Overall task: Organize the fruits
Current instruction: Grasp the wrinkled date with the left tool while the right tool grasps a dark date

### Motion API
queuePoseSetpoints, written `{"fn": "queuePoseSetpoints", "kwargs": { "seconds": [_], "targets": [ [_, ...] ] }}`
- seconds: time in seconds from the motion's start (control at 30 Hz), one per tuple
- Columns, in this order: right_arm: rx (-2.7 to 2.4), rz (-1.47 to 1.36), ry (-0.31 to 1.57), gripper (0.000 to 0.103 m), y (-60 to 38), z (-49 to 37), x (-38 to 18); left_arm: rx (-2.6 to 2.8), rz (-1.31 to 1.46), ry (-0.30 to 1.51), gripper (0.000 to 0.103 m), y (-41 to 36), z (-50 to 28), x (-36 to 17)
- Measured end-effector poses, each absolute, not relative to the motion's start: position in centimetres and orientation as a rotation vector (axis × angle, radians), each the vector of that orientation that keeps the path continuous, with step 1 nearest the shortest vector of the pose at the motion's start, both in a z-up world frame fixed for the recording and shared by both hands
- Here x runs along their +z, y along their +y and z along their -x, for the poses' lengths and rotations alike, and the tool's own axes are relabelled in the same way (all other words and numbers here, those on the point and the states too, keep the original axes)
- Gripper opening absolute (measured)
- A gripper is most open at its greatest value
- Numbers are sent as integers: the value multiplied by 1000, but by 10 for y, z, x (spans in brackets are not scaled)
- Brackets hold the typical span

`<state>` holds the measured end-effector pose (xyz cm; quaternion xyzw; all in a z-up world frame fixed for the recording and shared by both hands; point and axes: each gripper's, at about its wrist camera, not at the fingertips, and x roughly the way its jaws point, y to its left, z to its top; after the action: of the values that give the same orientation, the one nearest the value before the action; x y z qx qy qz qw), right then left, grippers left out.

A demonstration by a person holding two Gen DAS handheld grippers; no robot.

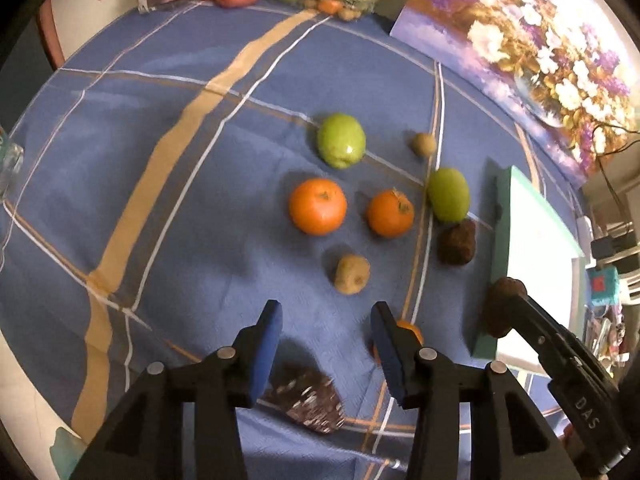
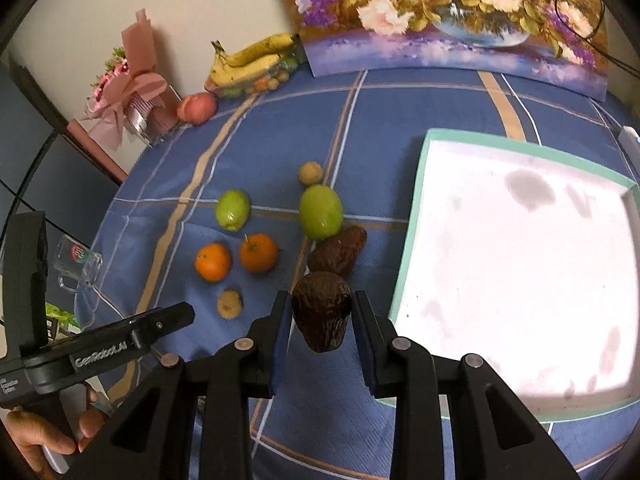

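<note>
My right gripper (image 2: 322, 308) is shut on a dark brown avocado (image 2: 322, 312), held above the cloth just left of the white tray with a teal rim (image 2: 500, 280). My left gripper (image 1: 326, 316) stands open over the blue cloth, nothing between its blue pads. Below it lies another dark avocado (image 1: 308, 400), and an orange (image 1: 408, 328) peeks from behind its right finger. Ahead lie two oranges (image 1: 318, 206) (image 1: 390, 213), two green apples (image 1: 341, 140) (image 1: 448, 194), two small brown kiwis (image 1: 352, 274) (image 1: 424, 144) and a third avocado (image 1: 458, 242).
At the table's far edge sit bananas (image 2: 256, 60) on a clear container, peaches (image 2: 198, 107) and a pink bouquet (image 2: 128, 92). A flower painting (image 2: 448, 12) leans at the back. A glass mug (image 2: 78, 264) stands at the left edge. A hand (image 2: 40, 436) holds the left gripper.
</note>
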<state>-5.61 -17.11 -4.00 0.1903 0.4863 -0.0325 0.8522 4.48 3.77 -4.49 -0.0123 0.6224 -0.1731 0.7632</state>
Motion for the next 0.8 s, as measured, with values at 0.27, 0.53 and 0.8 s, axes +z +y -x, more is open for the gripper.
{"fn": "queuePoseSetpoints", "kwargs": {
  "seconds": [0.27,0.53,0.8],
  "targets": [
    [-80,-377,1054,32,-164,73,-40,-344,8,1439,50,38,-40,-59],
    [-82,-379,1033,32,-162,93,-31,-331,-43,1514,50,30,-31,-65],
    [-65,-385,1015,32,-160,97,-27,-296,-36,1572,42,32,-24,-73]
  ]
}}
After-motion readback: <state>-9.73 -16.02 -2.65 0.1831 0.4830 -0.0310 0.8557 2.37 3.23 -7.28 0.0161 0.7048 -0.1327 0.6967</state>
